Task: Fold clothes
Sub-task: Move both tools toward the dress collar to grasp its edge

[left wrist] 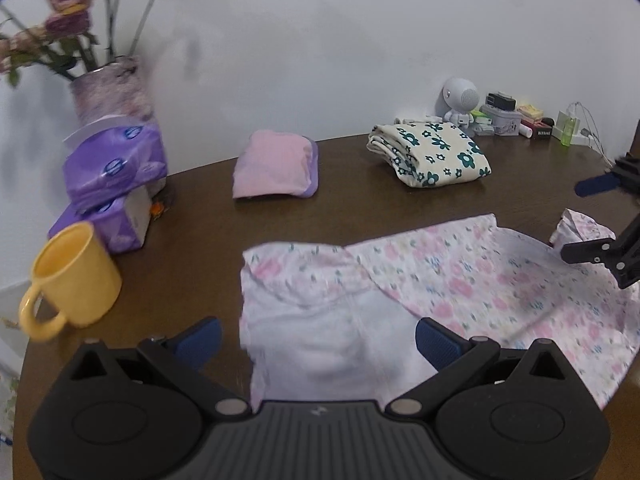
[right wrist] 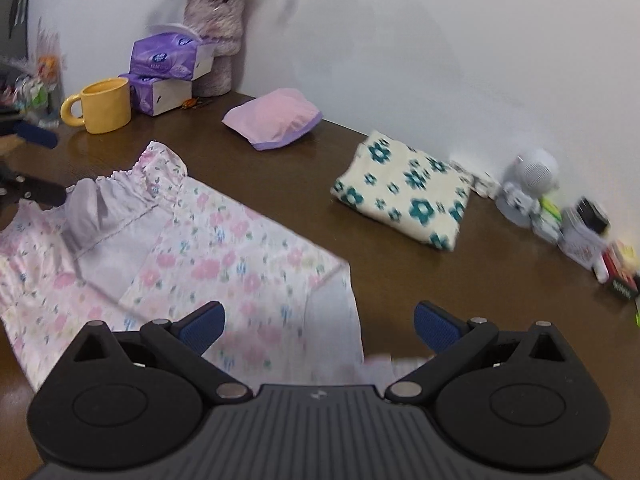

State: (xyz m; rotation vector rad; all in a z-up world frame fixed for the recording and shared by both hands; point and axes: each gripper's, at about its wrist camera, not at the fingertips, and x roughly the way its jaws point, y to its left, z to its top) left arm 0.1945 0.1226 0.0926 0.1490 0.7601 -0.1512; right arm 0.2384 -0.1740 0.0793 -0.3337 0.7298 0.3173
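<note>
Left claw hangs low with its jaws wide over the pale end of our pink floral garment on the brown table. Our right claw gapes equally wide, empty, level above the garment's opposite corner, fingers pointing toward the wall

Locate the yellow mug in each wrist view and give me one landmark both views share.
Left wrist view: the yellow mug stands at the left edge, handle toward the camera, just in front of the purple tissue packs.
Right wrist view: the yellow mug stands upper left, handle pointing left, left of the tissue packs.
Shared landmark: the folded pink cloth near the wall.
</note>
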